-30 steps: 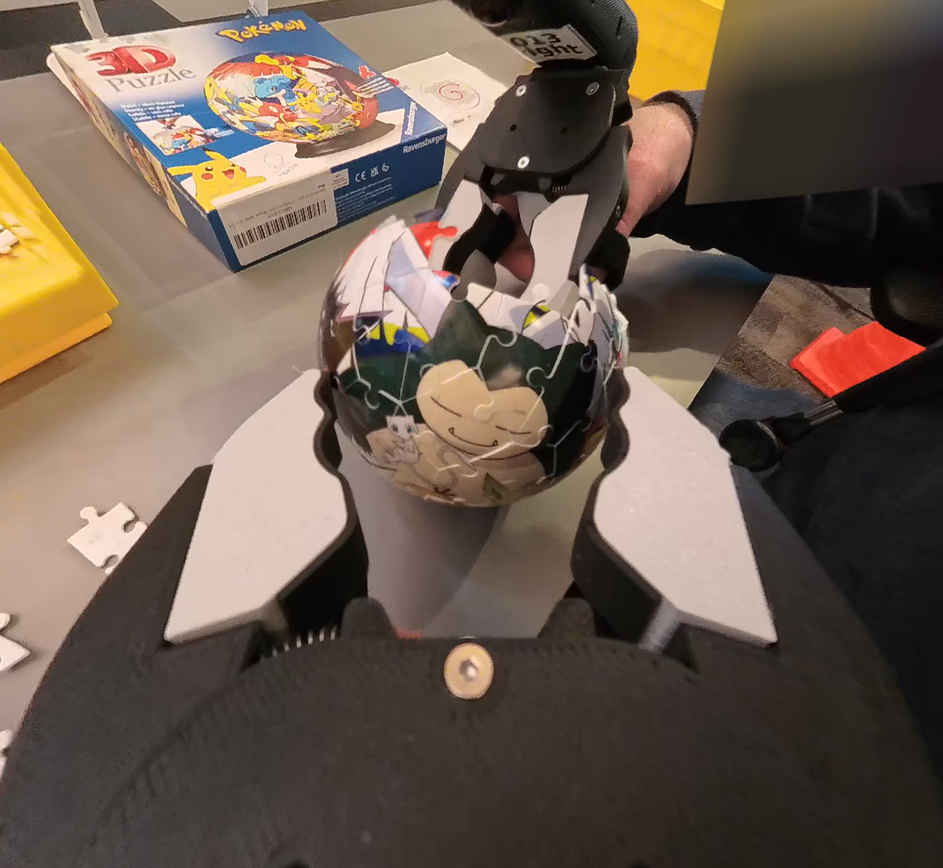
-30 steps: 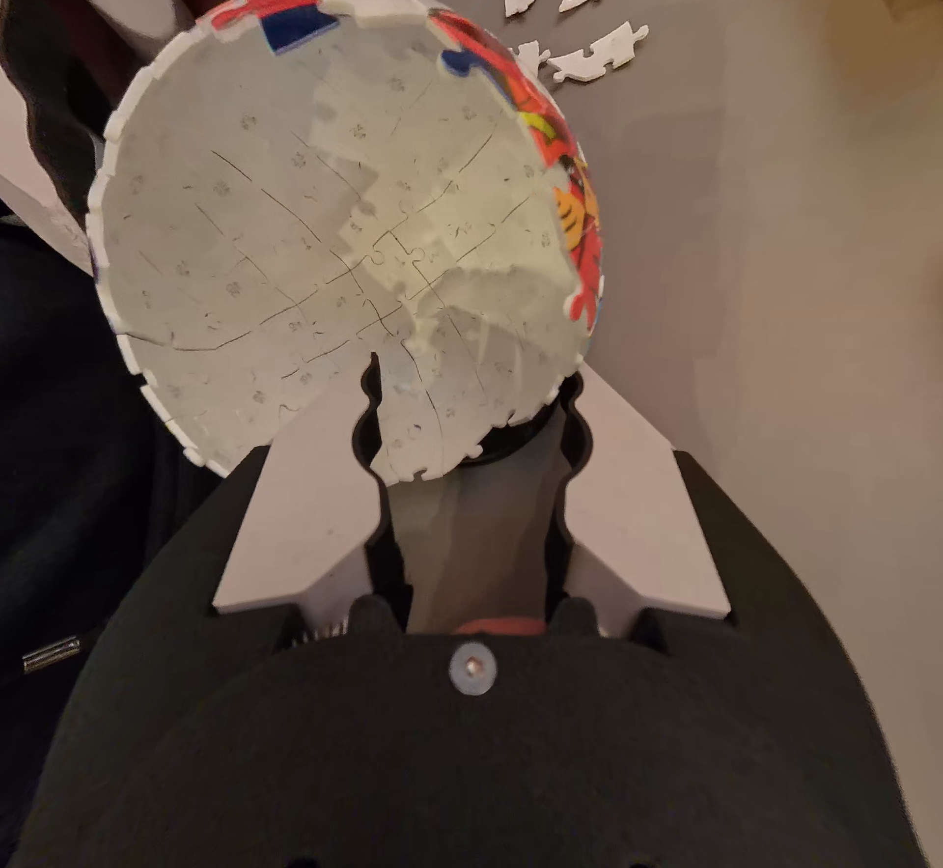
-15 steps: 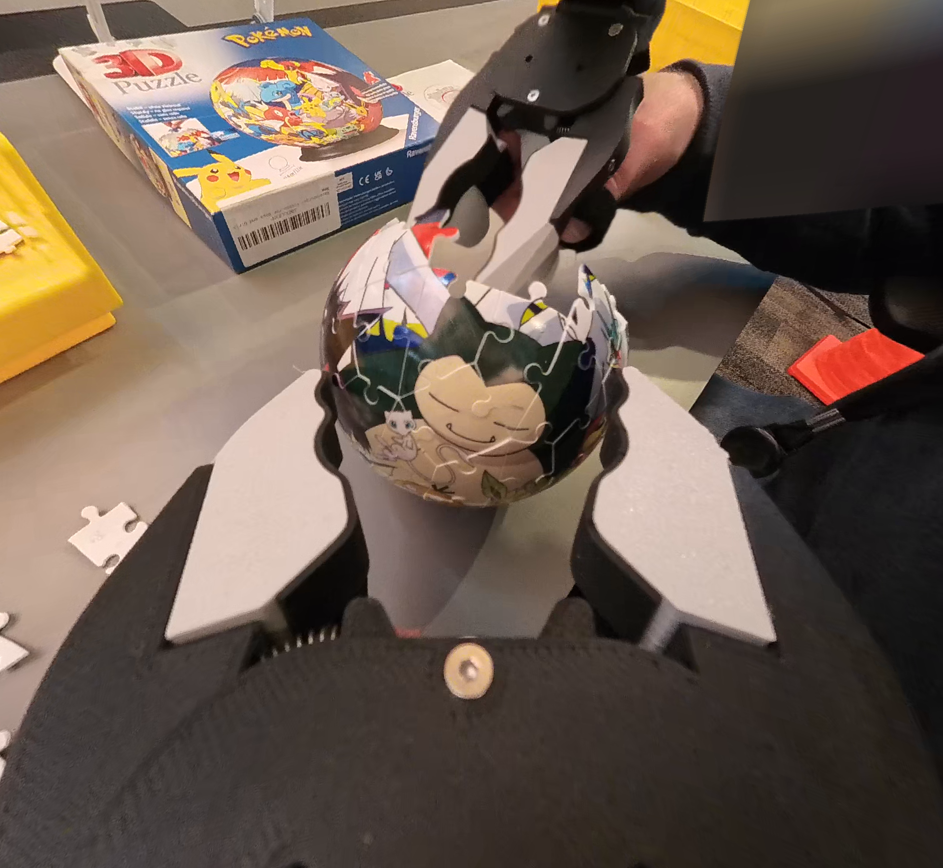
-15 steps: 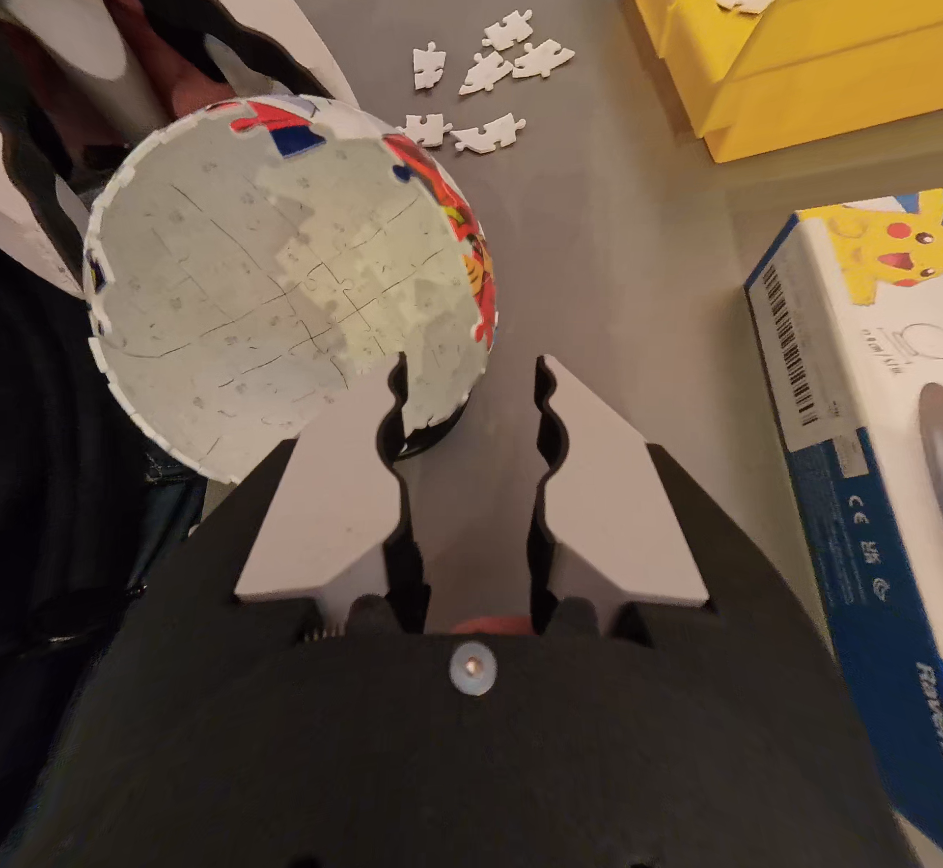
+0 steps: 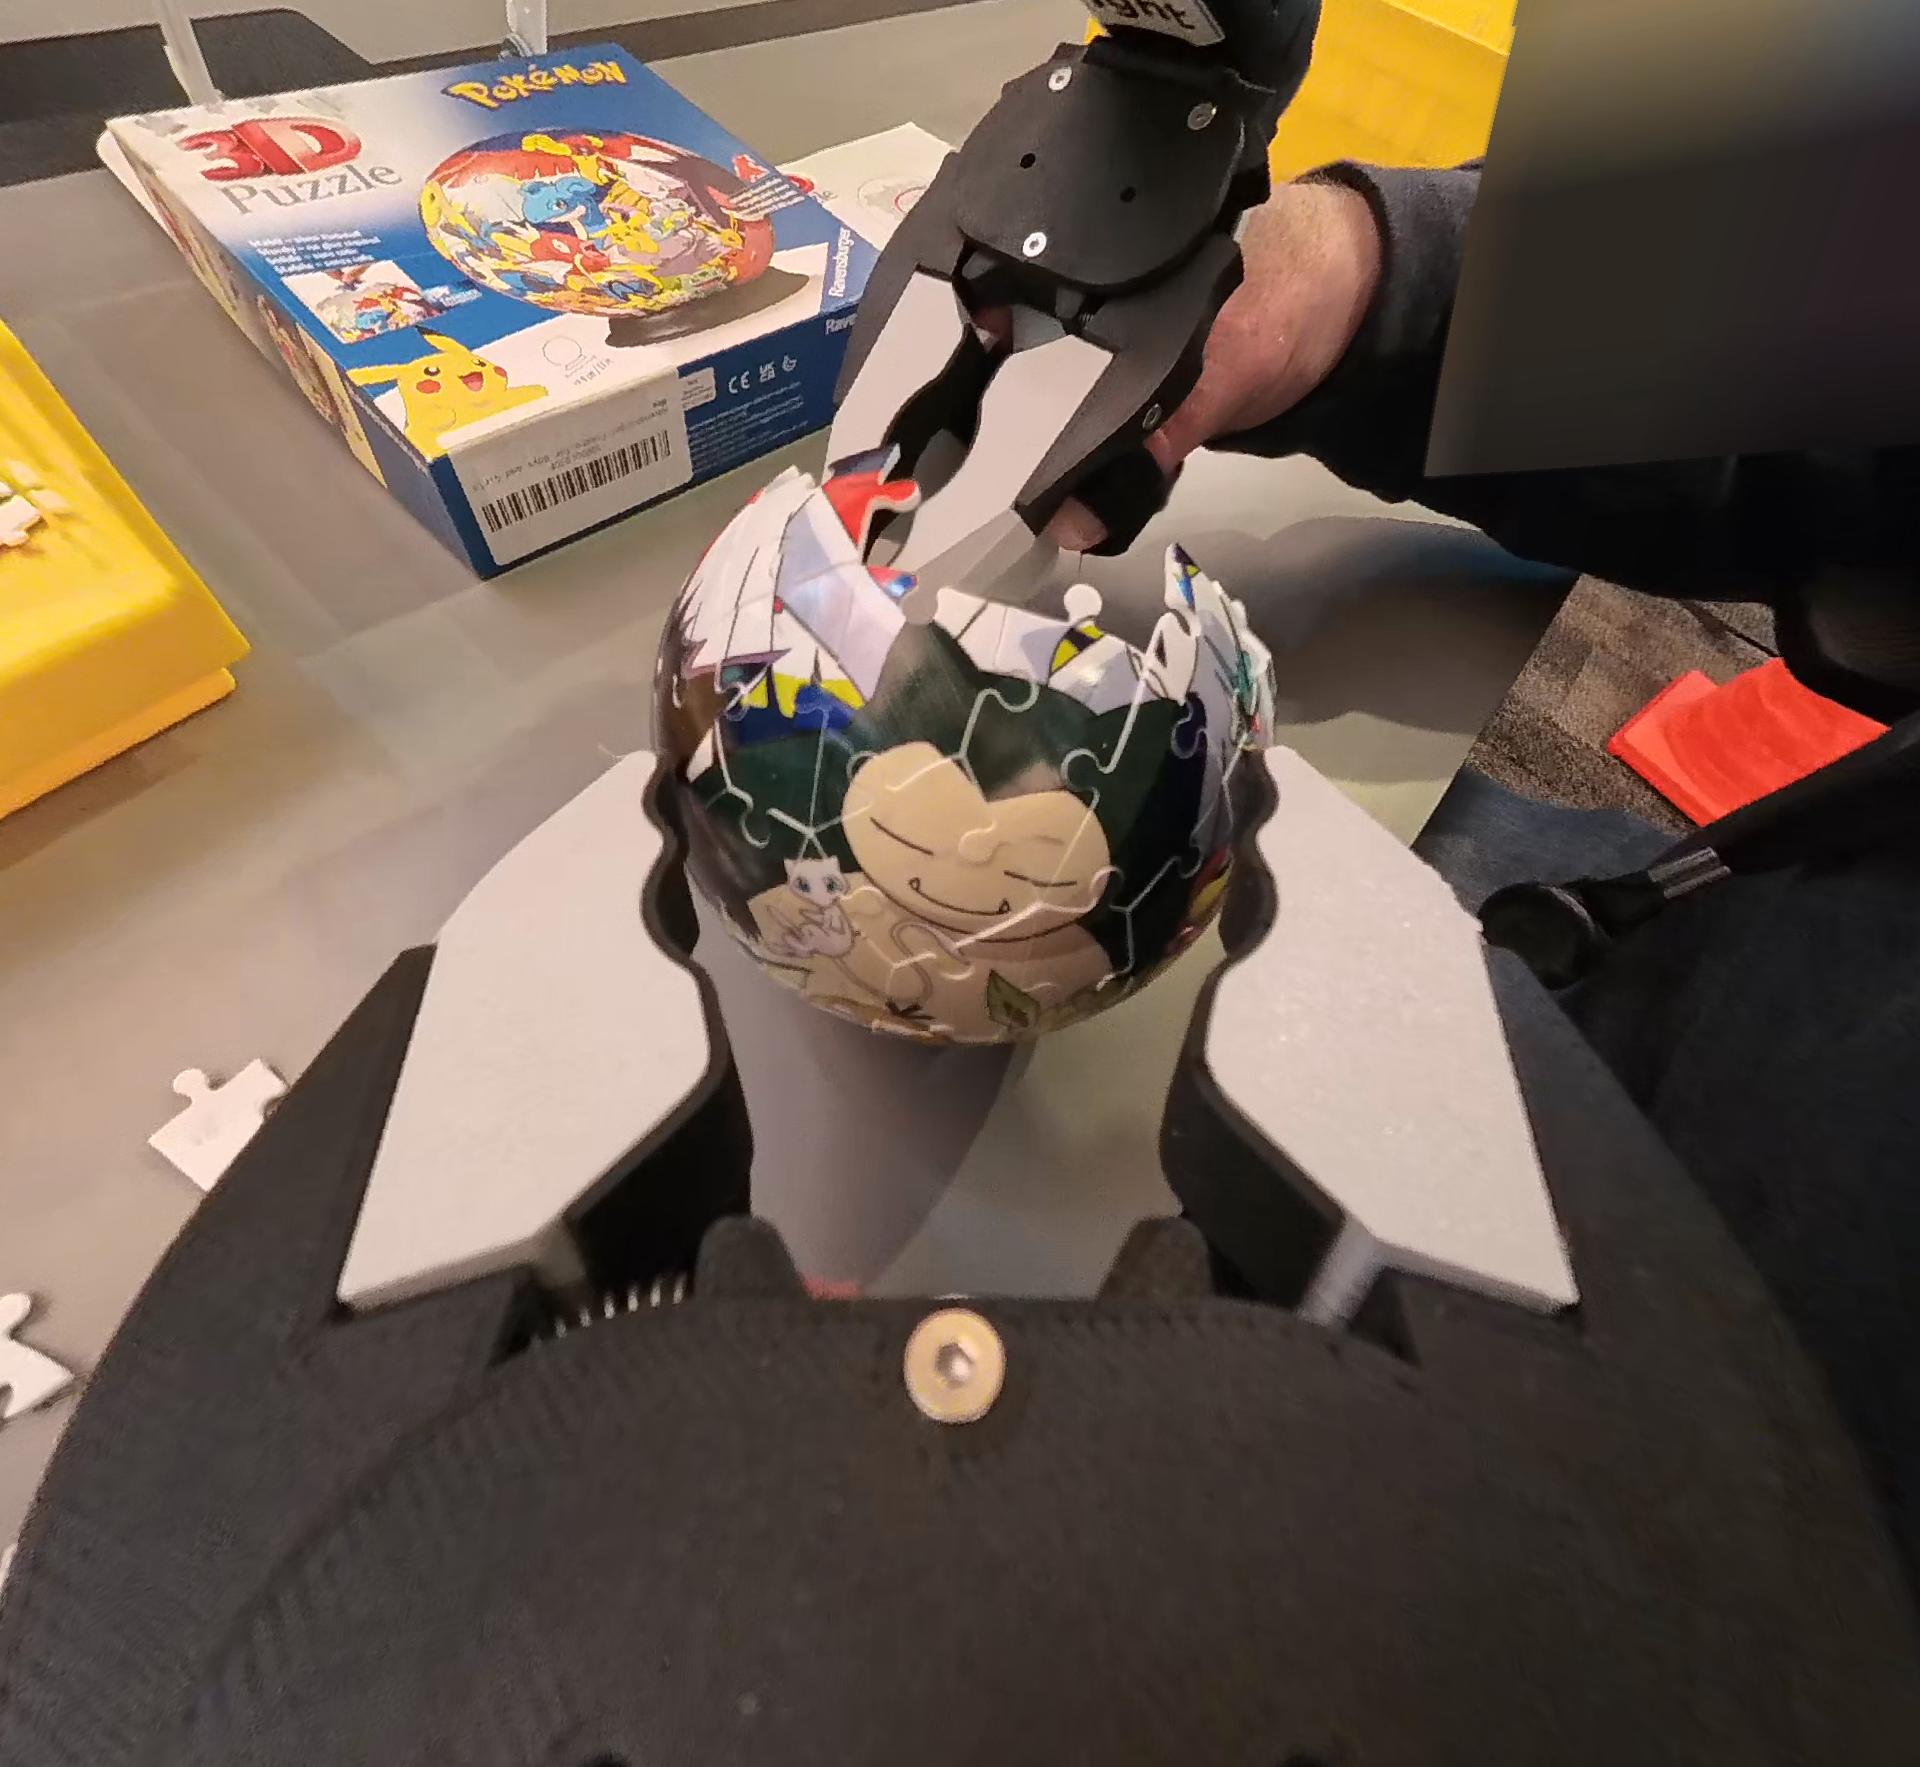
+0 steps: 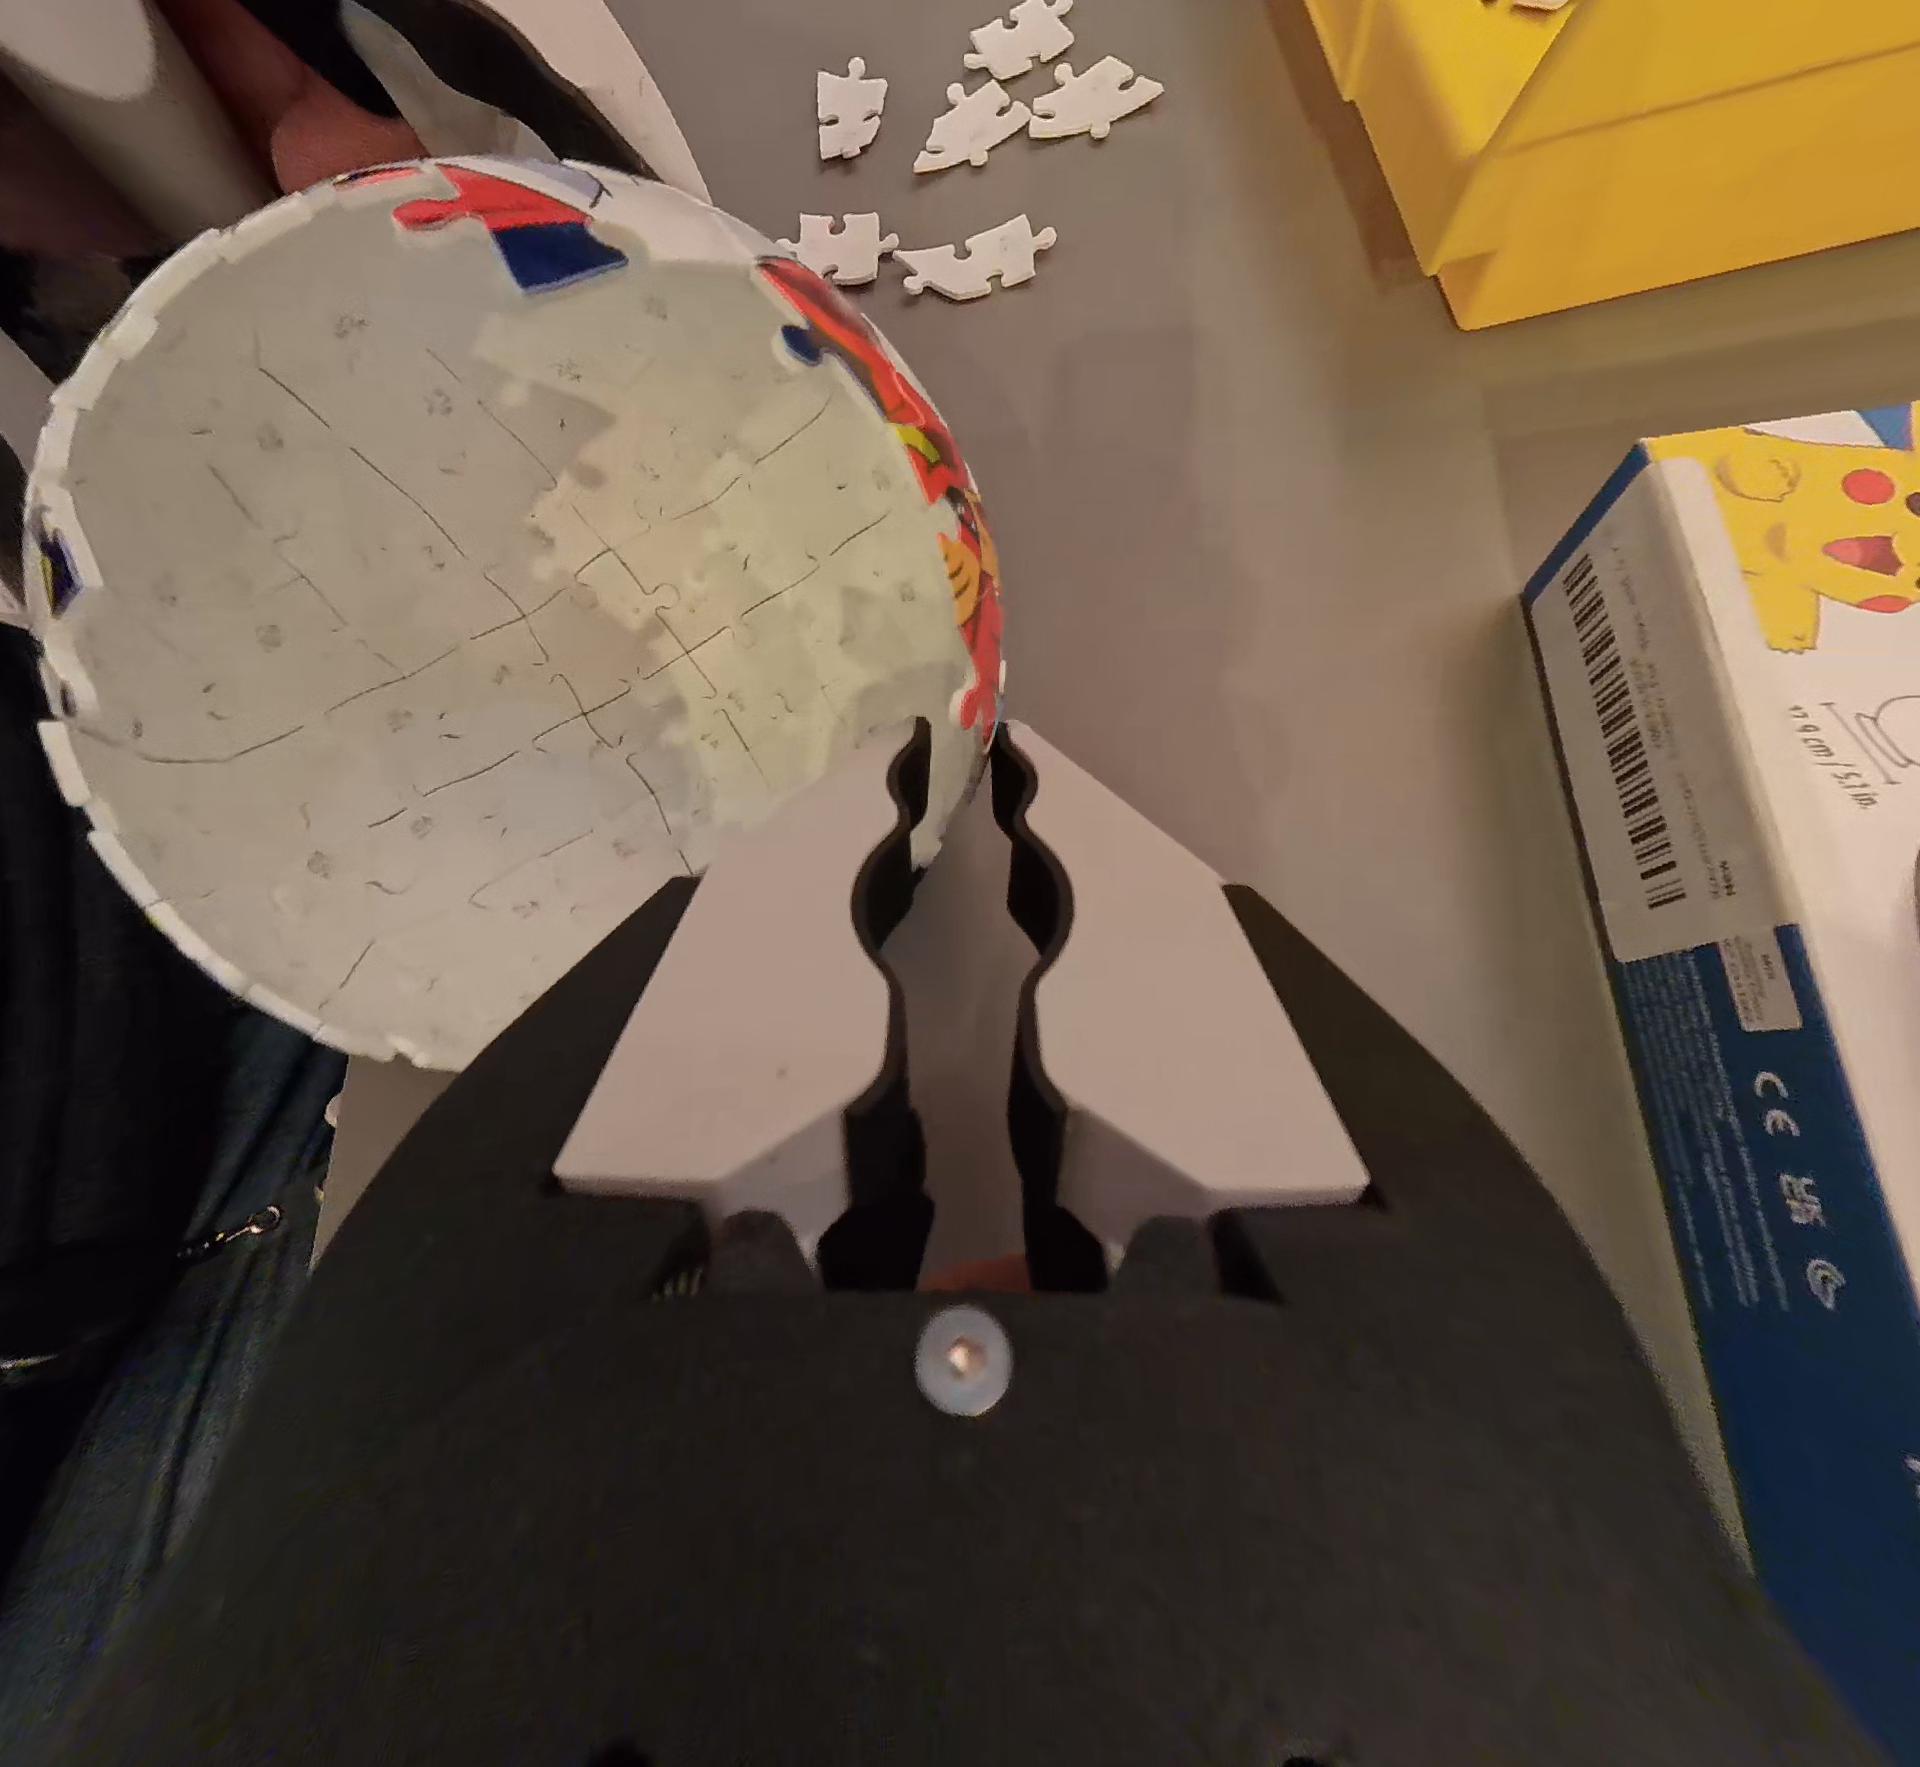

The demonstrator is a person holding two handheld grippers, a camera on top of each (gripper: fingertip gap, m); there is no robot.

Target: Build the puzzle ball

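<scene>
The partly built puzzle ball (image 5: 966, 834) is an open shell with cartoon art outside and a jagged rim on top. My left gripper (image 5: 956, 782) is shut on it, one finger on each side, just above the grey table (image 5: 364, 782). The right wrist view looks into the ball's white inside (image 6: 416, 626). My right gripper (image 6: 956, 746) has its jaws nearly together, with the ball's rim between the tips. In the left wrist view it (image 5: 925, 522) comes down from above onto the far rim, beside a red and white piece (image 5: 873, 496).
The blue puzzle box (image 5: 499, 283) lies behind the ball and shows in the right wrist view (image 6: 1766, 886). Yellow bins (image 5: 83, 595) (image 6: 1610, 107) hold pieces. Several loose white pieces (image 6: 987, 117) lie on the table, one near my left gripper (image 5: 213, 1120). The table edge is at the right. My right fingertips sit around 10 cm from my left ones.
My right gripper rose out of the ball's inside, moved to the far rim and narrowed its jaws onto it. My left gripper and the ball have stayed still.
</scene>
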